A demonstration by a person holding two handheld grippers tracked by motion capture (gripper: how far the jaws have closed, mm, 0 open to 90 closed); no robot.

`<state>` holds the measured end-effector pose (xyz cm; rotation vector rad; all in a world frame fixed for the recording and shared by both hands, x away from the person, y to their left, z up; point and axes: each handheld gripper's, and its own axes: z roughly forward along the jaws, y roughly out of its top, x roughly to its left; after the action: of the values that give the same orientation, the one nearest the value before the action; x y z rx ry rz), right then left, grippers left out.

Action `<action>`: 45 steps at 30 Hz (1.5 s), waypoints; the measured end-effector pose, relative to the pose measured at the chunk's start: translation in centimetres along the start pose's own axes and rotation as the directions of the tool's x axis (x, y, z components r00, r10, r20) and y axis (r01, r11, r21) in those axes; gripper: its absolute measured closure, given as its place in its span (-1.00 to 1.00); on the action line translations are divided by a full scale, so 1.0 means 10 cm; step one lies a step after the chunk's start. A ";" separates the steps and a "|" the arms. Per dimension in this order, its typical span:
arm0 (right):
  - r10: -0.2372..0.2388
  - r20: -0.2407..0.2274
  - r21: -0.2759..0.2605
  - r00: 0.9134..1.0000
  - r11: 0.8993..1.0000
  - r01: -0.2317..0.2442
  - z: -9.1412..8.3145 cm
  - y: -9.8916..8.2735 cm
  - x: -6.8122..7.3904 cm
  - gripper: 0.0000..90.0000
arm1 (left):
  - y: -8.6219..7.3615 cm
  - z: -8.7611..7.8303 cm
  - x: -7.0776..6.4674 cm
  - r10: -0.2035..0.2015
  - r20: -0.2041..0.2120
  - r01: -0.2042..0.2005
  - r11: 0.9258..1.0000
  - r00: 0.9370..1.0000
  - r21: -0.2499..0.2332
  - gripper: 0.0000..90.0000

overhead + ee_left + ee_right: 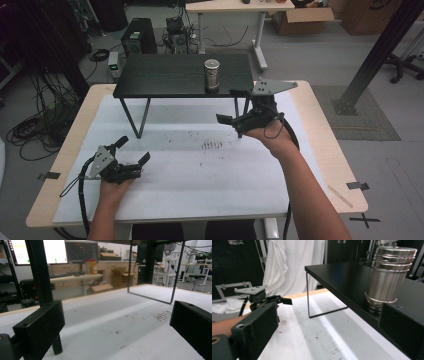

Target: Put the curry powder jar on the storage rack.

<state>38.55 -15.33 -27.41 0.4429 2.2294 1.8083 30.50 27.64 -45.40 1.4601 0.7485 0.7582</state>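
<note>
A silver metal canister [212, 74] [387, 282] stands upright near the front right corner of a low black shelf [170, 75] [342, 275] on thin wire legs. My right gripper [230, 106] [329, 327] is just in front of and below that corner, open, with nothing between its jaws; the canister sits beyond its right jaw. My left gripper [134, 150] [116, 325] rests low over the white mat [200, 170] at the front left, open and empty. The right gripper view also shows that left gripper [262, 297] farther off.
The mat covers a wooden table [325, 135] and bears small brown stains [212, 145] near its middle. The shelf's wire legs [135, 117] stand on the mat. Behind the table are a computer tower [137, 36], cables and cardboard boxes [300, 20]. A black post [380, 50] rises at the right.
</note>
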 end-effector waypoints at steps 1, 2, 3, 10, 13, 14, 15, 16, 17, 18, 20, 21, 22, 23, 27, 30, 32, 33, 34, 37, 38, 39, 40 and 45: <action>-0.004 -0.002 -0.012 1.000 1.000 0.004 0.00 -0.04 0.03 -0.98 | 0.00 0.00 0.00 0.000 0.000 0.000 1.000 1.000 0.000 -0.99; -0.005 -0.007 -0.016 1.000 1.000 0.004 0.00 -0.06 0.04 -0.99 | 0.00 0.00 0.00 0.000 0.000 0.000 1.000 1.000 0.000 -1.00; -0.005 -0.007 -0.016 1.000 1.000 0.004 0.00 -0.06 0.04 -0.99 | 0.00 0.00 0.00 -0.001 0.000 0.001 1.000 1.000 -0.001 -1.00; 0.002 -0.004 -0.048 1.000 0.999 -0.002 0.02 -0.26 0.11 -1.00 | 0.00 0.00 0.00 0.002 0.000 -0.002 1.000 1.000 -0.002 -1.00; 0.011 -0.003 -0.049 1.000 0.999 -0.011 0.03 -0.37 0.12 -1.00 | 0.00 0.00 0.00 0.002 0.000 -0.002 1.000 1.000 -0.001 -0.99; 0.013 -0.002 -0.049 1.000 0.999 -0.013 0.04 -0.41 0.13 -1.00 | 0.00 0.00 0.00 0.002 0.000 -0.002 1.000 1.000 -0.001 -0.99; 0.015 -0.002 -0.053 1.000 0.998 -0.015 0.04 -0.45 0.14 -1.00 | 0.00 0.00 0.00 0.001 0.000 -0.001 1.000 1.000 -0.001 -0.99; 0.019 -0.007 -0.060 1.000 0.998 -0.019 0.04 -0.53 0.14 -1.00 | 0.00 0.00 0.00 0.001 0.000 -0.001 1.000 1.000 -0.001 -0.99; 0.019 -0.007 -0.060 1.000 0.998 -0.019 0.04 -0.53 0.14 -1.00 | 0.00 0.00 0.00 0.001 0.000 -0.001 1.000 1.000 -0.001 -0.99; 0.020 -0.007 -0.061 1.000 0.998 -0.020 0.05 -0.57 0.15 -1.00 | 0.00 0.00 0.00 0.002 0.000 -0.002 1.000 1.000 -0.001 -1.00; 0.025 -0.006 -0.061 1.000 0.998 -0.025 0.06 -0.68 0.15 -1.00 | 0.00 0.00 0.00 0.002 0.000 -0.002 1.000 1.000 -0.001 -1.00; 0.025 -0.006 -0.061 1.000 0.998 -0.025 0.06 -0.68 0.15 -1.00 | 0.00 0.00 0.00 0.002 0.000 -0.002 1.000 1.000 -0.001 -0.99; 0.028 -0.002 -0.060 1.000 0.998 -0.028 0.07 -0.74 0.15 -1.00 | 0.00 0.00 0.00 0.002 0.000 -0.002 1.000 1.000 -0.001 -0.99; 0.028 -0.002 -0.060 1.000 0.998 -0.028 0.07 -0.74 0.15 -1.00 | 0.00 0.00 0.00 0.002 0.000 -0.002 1.000 1.000 -0.001 -0.99; 0.036 0.017 -0.080 0.999 0.996 -0.035 0.06 -0.88 0.16 -1.00 | 0.00 0.00 0.00 0.001 0.000 -0.001 1.000 1.000 -0.001 -1.00; 0.043 0.025 -0.088 0.999 0.995 -0.040 0.06 -0.94 0.16 -1.00 | 0.00 0.00 0.00 0.002 0.001 -0.002 1.000 1.000 -0.001 -0.99; 0.050 0.032 -0.085 0.998 0.995 -0.048 0.07 -0.99 0.16 -1.00 | 0.00 0.00 0.00 0.003 0.001 -0.003 1.000 1.000 -0.001 -0.99; 0.049 0.034 -0.085 0.998 0.995 -0.046 0.07 -1.02 0.16 -1.00 | 0.00 0.00 0.00 0.001 0.001 -0.001 1.000 1.000 -0.001 -1.00; 0.049 0.036 -0.080 0.998 0.996 -0.046 0.07 -1.04 0.16 -1.00 | 0.00 0.00 0.00 0.003 0.001 -0.003 1.000 1.000 -0.001 -0.99; 0.052 0.046 -0.084 0.998 0.995 -0.048 0.08 -1.10 0.16 -1.00 | 0.00 0.00 0.00 0.002 0.001 -0.002 1.000 1.000 -0.001 -1.00; 0.054 0.058 -0.086 0.997 0.995 -0.049 0.08 -1.15 0.16 -1.00 | 0.00 0.00 0.00 0.002 0.000 -0.002 1.000 1.000 -0.001 -0.99; 0.054 0.058 -0.086 0.997 0.995 -0.049 0.08 -1.15 0.16 -1.00 | 0.00 0.00 0.00 0.002 0.000 -0.002 1.000 1.000 -0.001 -1.00; 0.056 0.063 -0.090 0.996 0.995 -0.050 0.08 -1.17 0.16 -1.00 | 0.00 0.00 0.00 0.002 0.000 -0.002 1.000 1.000 -0.001 -1.00; 0.087 0.110 -0.123 0.990 0.990 -0.073 0.07 -1.37 0.15 -1.00 | 0.00 0.00 0.00 0.003 0.001 -0.003 1.000 1.000 -0.001 -0.99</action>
<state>36.25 -16.76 -40.95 0.6047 2.0427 1.8920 30.49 27.64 -45.40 1.4605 0.7455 0.7599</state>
